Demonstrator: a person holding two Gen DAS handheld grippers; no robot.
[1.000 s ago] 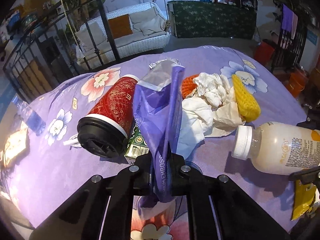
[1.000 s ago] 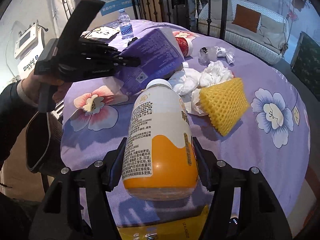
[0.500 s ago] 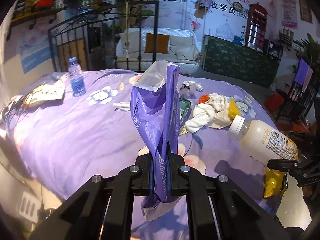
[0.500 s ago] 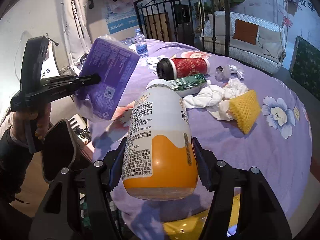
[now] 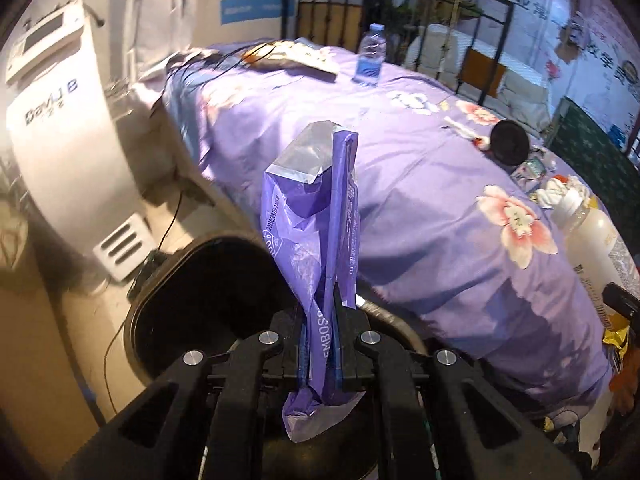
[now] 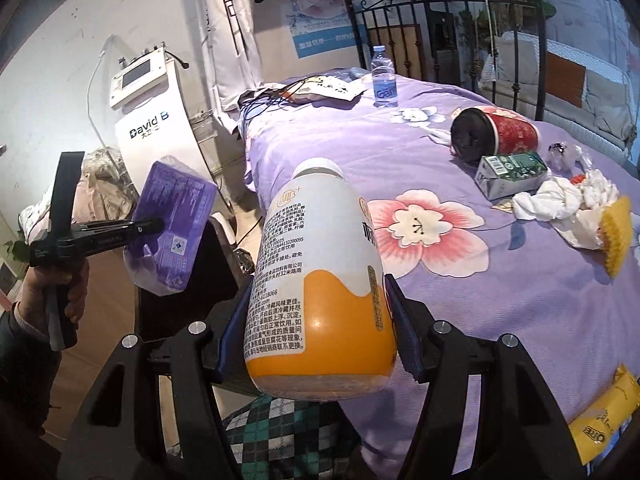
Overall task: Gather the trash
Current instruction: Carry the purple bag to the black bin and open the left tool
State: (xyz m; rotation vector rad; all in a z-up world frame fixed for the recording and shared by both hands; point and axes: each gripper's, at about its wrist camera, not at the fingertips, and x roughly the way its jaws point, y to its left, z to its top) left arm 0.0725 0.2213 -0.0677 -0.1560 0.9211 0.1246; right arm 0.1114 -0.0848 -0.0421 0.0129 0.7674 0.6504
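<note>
My left gripper (image 5: pixel 322 326) is shut on a crumpled purple plastic wrapper (image 5: pixel 310 220), held above the open mouth of a black trash bin (image 5: pixel 192 292) on the floor beside the bed. From the right wrist view the same wrapper (image 6: pixel 172 220) hangs left of the bed over the dark bin (image 6: pixel 188 292). My right gripper (image 6: pixel 316 320) is shut on a white and orange drink bottle (image 6: pixel 316 280), cap pointing away, near the bed's edge. On the purple bedspread (image 6: pixel 460 300) lie a red paper cup (image 6: pixel 496 134), a green carton (image 6: pixel 510 172), white tissues (image 6: pixel 560 204) and yellow foam netting (image 6: pixel 618 232).
A white machine (image 6: pixel 148 120) stands against the wall left of the bed. A water bottle (image 6: pixel 385 78) and papers with cables (image 6: pixel 320 90) rest at the bed's far end. A yellow snack packet (image 6: pixel 600 420) lies at the near right. A black iron bedframe (image 6: pixel 440 24) rises behind.
Both grippers swung left, away from the trash pile to the bed's edge. The left one rolled and now holds the wrapper over the bin; the bottle stays gripped in the right.
</note>
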